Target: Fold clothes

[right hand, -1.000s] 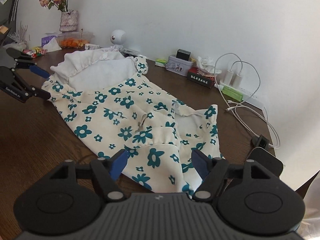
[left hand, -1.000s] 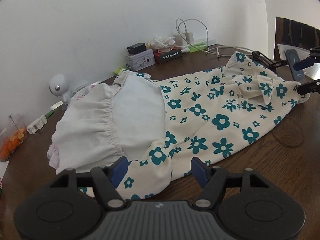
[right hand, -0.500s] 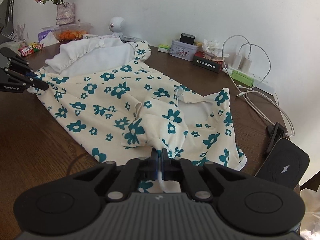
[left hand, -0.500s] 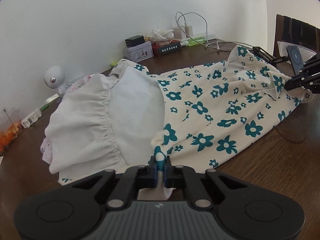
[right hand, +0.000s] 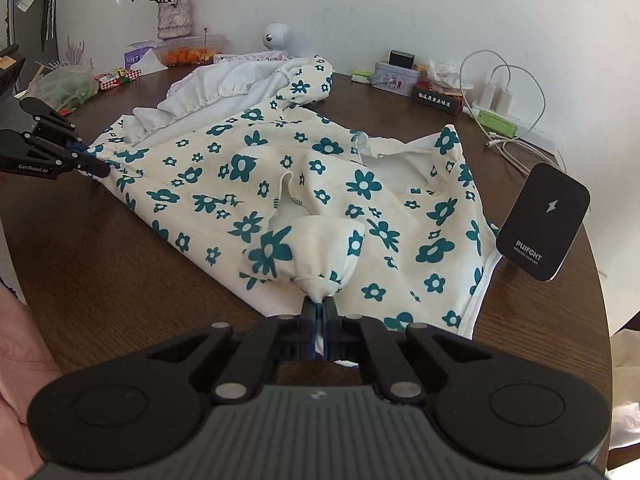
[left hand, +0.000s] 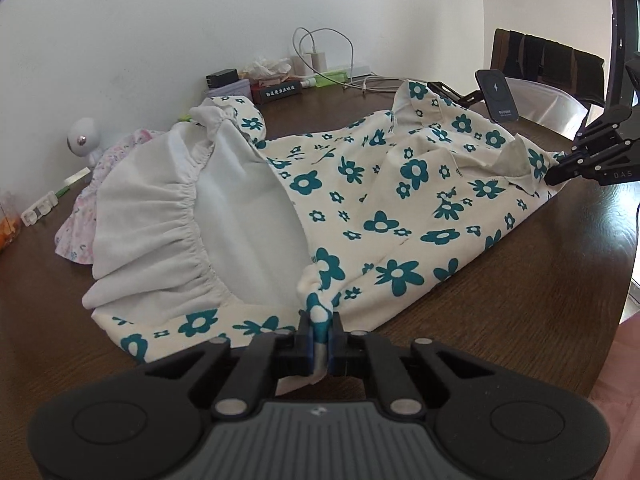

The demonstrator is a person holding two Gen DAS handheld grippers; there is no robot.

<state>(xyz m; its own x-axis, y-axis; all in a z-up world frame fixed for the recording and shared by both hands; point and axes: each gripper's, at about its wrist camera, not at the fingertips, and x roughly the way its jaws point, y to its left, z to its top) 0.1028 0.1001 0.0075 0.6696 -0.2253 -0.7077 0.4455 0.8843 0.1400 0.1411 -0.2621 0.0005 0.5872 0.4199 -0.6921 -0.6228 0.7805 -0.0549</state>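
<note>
While the left gripper (left hand: 319,334) and right gripper (right hand: 319,320) each clench a near-edge bunch of the dress (left hand: 400,208) spread across the table (left hand: 520,300), the fold is starting; next likely lift both ends together toward the table's far edge.

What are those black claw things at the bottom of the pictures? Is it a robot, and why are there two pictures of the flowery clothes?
It's not a robot. A person holds a two-finger pincher in each hand, and each pincher has a little camera looking forward along its fingers. That's why there are two pictures: one from the left gripper, one from the right gripper. Each camera also sees the other pincher far off at the side.

On the brown table lies a cream dress with teal flowers and a white lining. Both pinchers are squeezed shut on the dress edge nearest the person, one toward each end, ready to fold it.

Other things sit around: a black phone charger, white cables, a small tin and a vase of flowers.
</note>
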